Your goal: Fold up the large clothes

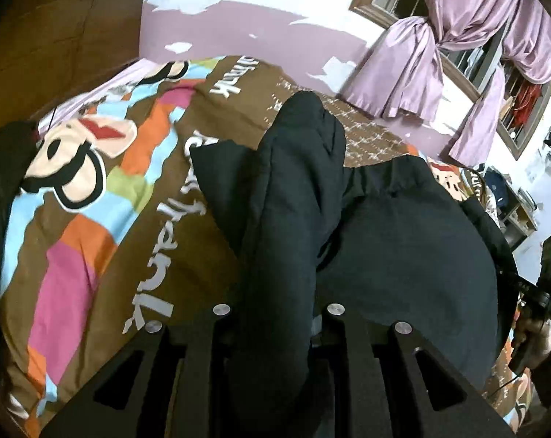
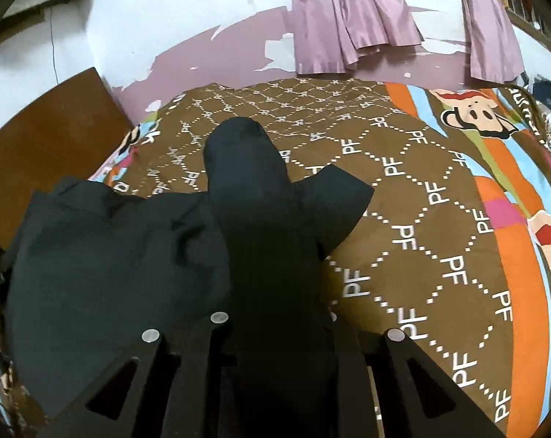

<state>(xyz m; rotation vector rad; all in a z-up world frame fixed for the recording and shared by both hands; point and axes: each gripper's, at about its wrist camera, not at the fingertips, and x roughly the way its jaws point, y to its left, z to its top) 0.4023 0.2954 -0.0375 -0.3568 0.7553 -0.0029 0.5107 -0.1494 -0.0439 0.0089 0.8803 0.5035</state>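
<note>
The brown bedspread (image 2: 403, 189) carries white dotted diamonds, each holding the letters "PF", repeated across the centre and right of the right wrist view. In the left wrist view the same cover (image 1: 103, 197) shows big white lettering, turned sideways and partly covered by cloth; "frank" can be made out near the top centre, the rest is too bent to read. Cartoon monkey faces (image 2: 474, 115) sit on its striped blue, orange and pink border.

The large black padded garment (image 1: 395, 241) lies on the bed, filling the lower centre and right of the left wrist view and the lower left and centre of the right wrist view (image 2: 107, 262). A bunched ridge of it runs up from the bottom edge in each view.

The left gripper (image 1: 275, 332) is clamped on that ridge; its fingertips are buried in black cloth. The right gripper (image 2: 275, 332) is likewise pinched onto a fold, tips hidden.

At the right edge of the left wrist view a hand (image 1: 532, 335) grasps a black handle with a green light, cut off by the frame. Pale purple curtains (image 2: 348, 18) hang against the flaking wall at top.
</note>
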